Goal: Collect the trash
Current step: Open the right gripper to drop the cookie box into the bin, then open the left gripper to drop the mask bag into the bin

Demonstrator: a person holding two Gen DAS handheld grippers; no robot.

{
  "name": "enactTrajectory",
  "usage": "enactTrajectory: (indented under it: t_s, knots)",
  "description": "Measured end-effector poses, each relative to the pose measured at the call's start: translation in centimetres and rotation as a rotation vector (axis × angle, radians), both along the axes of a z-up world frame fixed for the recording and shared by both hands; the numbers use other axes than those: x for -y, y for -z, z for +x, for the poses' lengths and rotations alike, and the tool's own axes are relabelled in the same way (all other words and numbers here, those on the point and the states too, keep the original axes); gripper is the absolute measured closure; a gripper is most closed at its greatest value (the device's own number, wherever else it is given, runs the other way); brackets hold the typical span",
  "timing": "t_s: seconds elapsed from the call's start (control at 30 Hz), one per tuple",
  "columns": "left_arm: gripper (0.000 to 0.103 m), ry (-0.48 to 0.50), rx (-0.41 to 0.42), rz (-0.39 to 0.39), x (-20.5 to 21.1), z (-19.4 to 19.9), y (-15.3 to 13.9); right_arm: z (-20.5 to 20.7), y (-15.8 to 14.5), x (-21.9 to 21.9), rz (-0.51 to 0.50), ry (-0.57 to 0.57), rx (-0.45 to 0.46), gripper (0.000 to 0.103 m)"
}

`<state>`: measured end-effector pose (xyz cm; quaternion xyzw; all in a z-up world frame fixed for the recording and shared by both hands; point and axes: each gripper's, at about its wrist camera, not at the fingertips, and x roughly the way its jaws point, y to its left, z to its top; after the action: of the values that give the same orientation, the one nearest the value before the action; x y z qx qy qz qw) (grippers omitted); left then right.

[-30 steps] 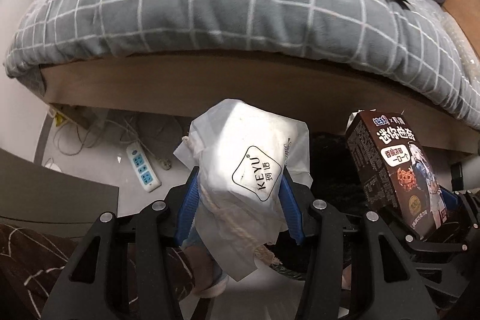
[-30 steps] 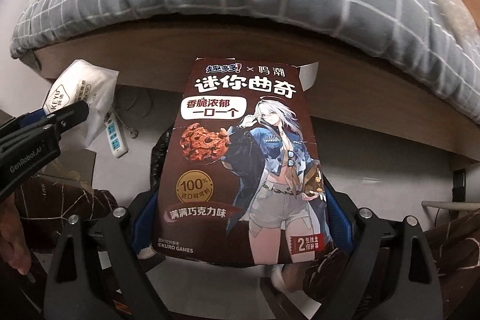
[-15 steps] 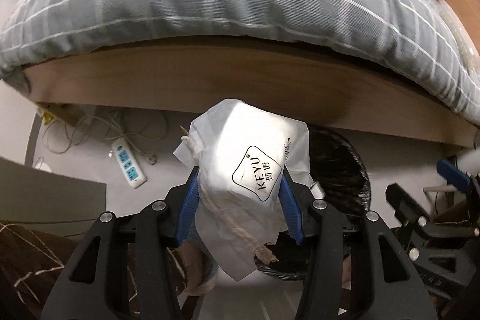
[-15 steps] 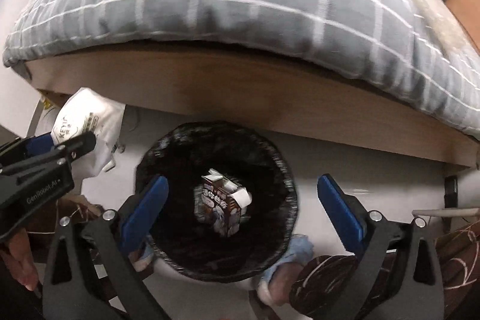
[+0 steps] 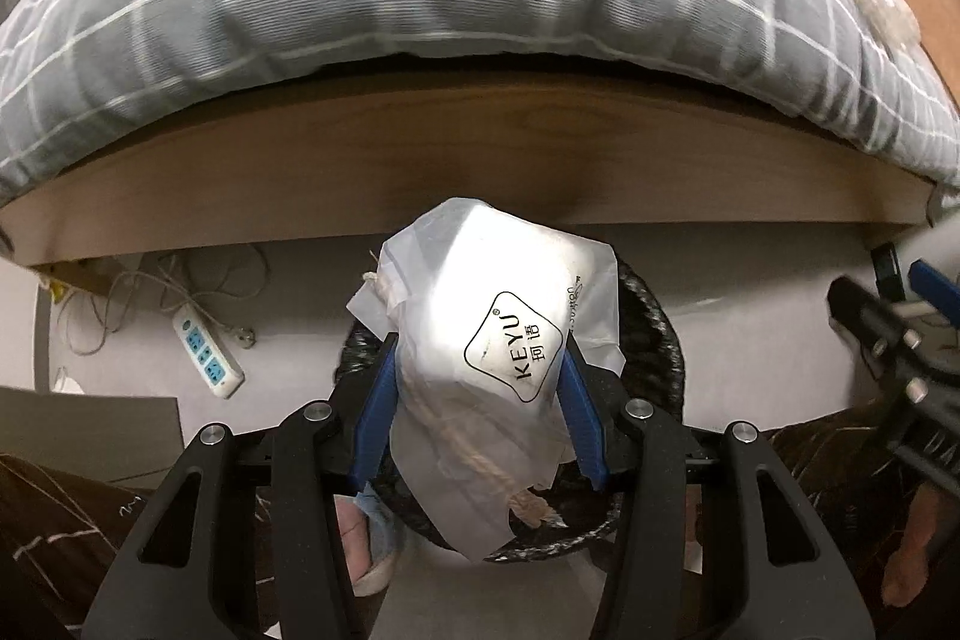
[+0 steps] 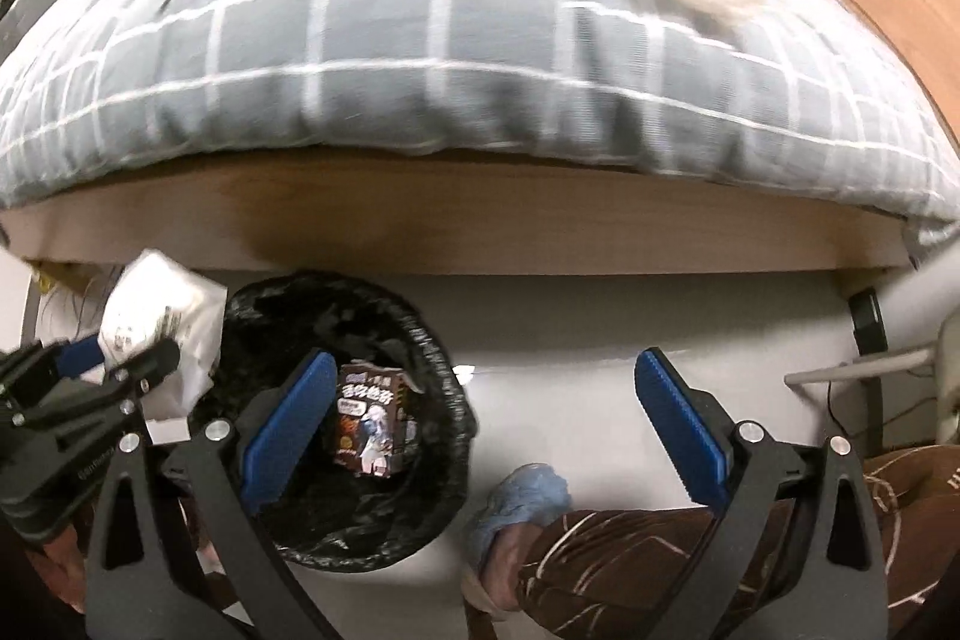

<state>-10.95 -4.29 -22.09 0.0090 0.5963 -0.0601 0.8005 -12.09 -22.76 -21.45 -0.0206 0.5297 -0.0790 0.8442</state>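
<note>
**White bag held over bin; release risks a miss on the near rim**

The left gripper (image 5: 477, 403) has its blue fingers (image 5: 375, 409) clamped on a crumpled white bag (image 5: 498, 346) printed with a diamond logo; a length of twine hangs from the bag's lower end. In the left wrist view the bag hangs directly over the black-lined trash bin (image 5: 651, 340), which stands on the floor just off the bed's wooden side rail (image 5: 420, 160). The right gripper (image 6: 480, 418) stands with its fingers (image 6: 681, 427) wide apart and nothing between them. A brown snack box (image 6: 372, 421) already lies inside the bin (image 6: 336, 550).

Judged stage: one item deposited, the bag ready for release.

Hazards noted:
- In the right wrist view the bag (image 6: 159, 316) sits over the bin's far left rim rather than its centre. Let go here, it may catch the rim and tip onto the floor.
- The bag is light and crumpled; it may cling to a finger pad or drift as it falls.
- The trailing twine could snag on a finger or hang over the liner edge.
- A power strip (image 5: 207, 361) and loose cables lie on the floor just left of the bin; a missed bag would land among them.
- More litter remains on the checked quilt (image 6: 420, 58), near the bed's far edge, blurred and not identifiable.
</note>
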Motion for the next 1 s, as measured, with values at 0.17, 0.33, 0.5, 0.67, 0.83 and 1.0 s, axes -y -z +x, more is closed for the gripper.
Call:
enactTrajectory:
  t_s: [0.17,0.33,0.5,0.67,0.83,1.0]
  knots:
    - [0.054,0.058,-0.001,0.004,2.1,-0.5,0.3,-0.2,-0.4,1.8,0.026,0.047,-0.008,0.007]
    - [0.053,0.061,0.008,0.013,2.2,-0.8,0.3,0.3,0.5,1.9,0.045,0.047,-0.005,0.007]
    - [0.036,0.043,0.036,0.010,1.8,-0.9,-0.1,0.4,0.1,1.8,0.073,0.066,0.008,0.007]
    - [0.014,0.025,0.078,0.041,1.6,-0.8,-1.8,0.4,-1.2,1.4,0.060,0.051,0.036,0.007]
    - [0.006,0.014,0.171,0.045,1.4,-1.1,-5.4,0.2,-4.5,1.2,0.024,0.016,0.119,0.007]
    - [0.006,-0.001,0.229,0.036,0.9,-0.8,-8.4,0.2,-7.8,1.8,0.008,0.006,0.215,0.007]
